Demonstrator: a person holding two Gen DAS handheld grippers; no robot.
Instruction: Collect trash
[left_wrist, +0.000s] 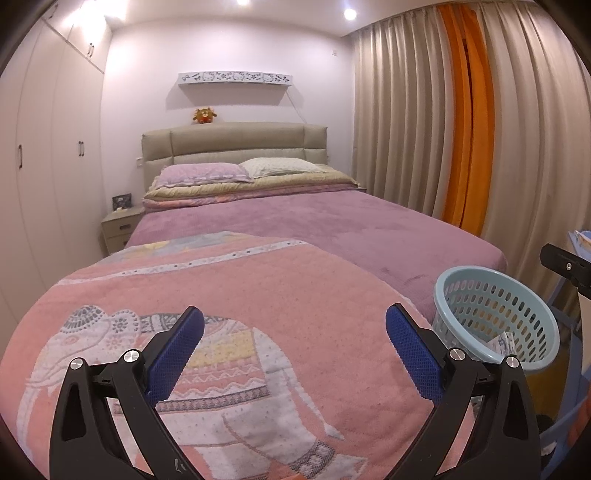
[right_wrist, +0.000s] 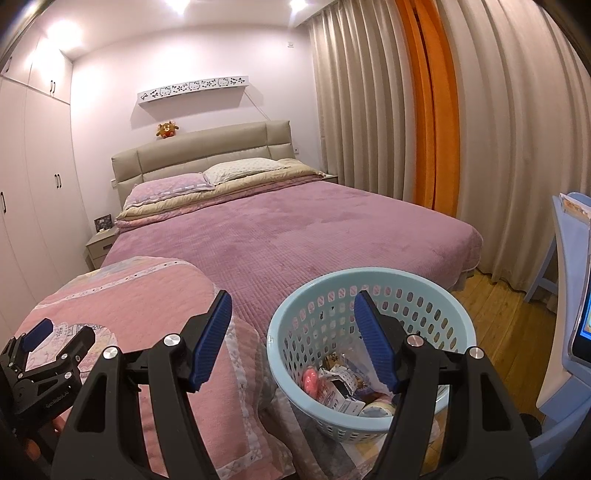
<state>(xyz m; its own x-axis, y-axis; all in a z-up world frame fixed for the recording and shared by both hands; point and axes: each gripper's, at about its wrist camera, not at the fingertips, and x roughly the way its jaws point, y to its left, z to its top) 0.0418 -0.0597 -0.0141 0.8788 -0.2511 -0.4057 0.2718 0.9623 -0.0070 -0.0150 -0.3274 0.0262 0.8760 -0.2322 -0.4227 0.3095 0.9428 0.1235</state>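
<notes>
Trash (right_wrist: 343, 387), mixed wrappers and boxes, fills the blue basket (right_wrist: 288, 354).

You are standing at the foot of the bed (right_wrist: 295, 229), looking along it toward the headboard (right_wrist: 201, 151). A folded blanket (left_wrist: 229, 332) is lying on the near end of the bed, and your left gripper (left_wrist: 294, 328) is hanging over it with nothing between its jaws. The basket (right_wrist: 373, 354) is sitting just right of the blanket, with trash (right_wrist: 343, 387) lying in it. Your right gripper (right_wrist: 291, 325) is hovering at the basket's near rim. Two pillows (right_wrist: 207, 181) are lying before the headboard, a toy (right_wrist: 167, 130) is sitting atop it, curtains (right_wrist: 480, 129) are hanging along the right, and wardrobes (left_wrist: 44, 155) are standing on the left.
</notes>
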